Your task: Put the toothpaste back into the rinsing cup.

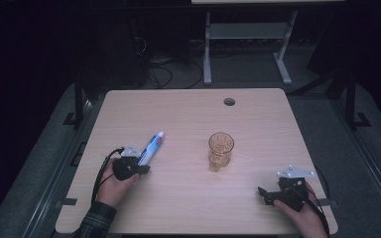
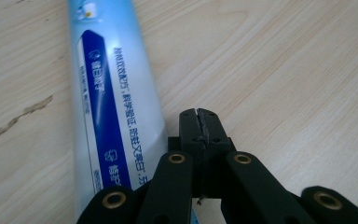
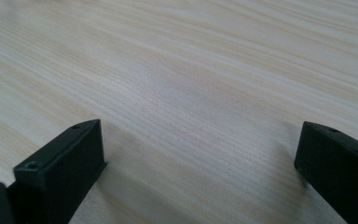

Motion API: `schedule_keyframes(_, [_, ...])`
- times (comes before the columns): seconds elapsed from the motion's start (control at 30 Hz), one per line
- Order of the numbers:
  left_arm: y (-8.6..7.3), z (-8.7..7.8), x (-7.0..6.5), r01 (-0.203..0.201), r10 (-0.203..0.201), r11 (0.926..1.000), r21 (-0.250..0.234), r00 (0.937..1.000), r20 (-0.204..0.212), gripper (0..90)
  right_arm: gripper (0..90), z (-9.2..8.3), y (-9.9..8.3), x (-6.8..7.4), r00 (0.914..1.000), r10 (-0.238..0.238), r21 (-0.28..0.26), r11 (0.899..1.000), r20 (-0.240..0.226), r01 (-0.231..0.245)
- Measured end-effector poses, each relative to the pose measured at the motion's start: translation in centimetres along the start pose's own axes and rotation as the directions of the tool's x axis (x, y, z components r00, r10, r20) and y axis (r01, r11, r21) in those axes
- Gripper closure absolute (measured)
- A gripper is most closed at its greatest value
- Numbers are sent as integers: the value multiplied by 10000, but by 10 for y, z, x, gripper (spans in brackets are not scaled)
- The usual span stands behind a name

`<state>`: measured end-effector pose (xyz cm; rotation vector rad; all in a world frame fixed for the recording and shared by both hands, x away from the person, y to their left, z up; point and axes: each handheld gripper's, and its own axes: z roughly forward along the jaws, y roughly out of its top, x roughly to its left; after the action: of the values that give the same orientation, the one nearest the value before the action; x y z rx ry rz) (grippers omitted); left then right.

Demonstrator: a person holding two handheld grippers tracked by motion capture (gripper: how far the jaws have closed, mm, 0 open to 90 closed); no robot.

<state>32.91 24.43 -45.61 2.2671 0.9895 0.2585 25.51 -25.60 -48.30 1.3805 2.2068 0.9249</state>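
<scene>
A blue and white toothpaste tube (image 1: 150, 148) lies on the wooden table (image 1: 188, 114), its cap pointing to the far right. In the left gripper view the tube (image 2: 112, 102) runs along the left side of my left gripper (image 2: 198, 117), whose jaws are pressed together with nothing seen between them. In the high view that left gripper (image 1: 140, 169) rests at the tube's near end. My right gripper (image 1: 264, 194) sits low over the table near the front right edge. Its jaws stand wide apart over bare wood (image 3: 200, 154).
An amber patterned glass (image 1: 221, 150) stands upright near the table's middle, between the two grippers. A round cable hole (image 1: 229, 102) sits near the far edge. Beyond the table are a white desk frame (image 1: 207, 54) and cables on the floor.
</scene>
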Motion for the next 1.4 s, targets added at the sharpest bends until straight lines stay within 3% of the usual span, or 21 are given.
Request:
schedule_keyframes(0.5, [-17,-18,21,469,-473,9989,-71,9967,-660,900,7,0,0,0,10000,-3,1,10000,-5,3])
schedule_keyframes(1.03, [-30,-33,50,1123,-1152,9932,-291,9838,-1373,900,7,0,0,0,10000,-13,5,10000,-21,13])
schedule_keyframes(1.4, [-28,-30,70,1402,-1460,9891,-454,9739,-1735,900,7,0,0,0,10000,-20,0,10000,-22,20])
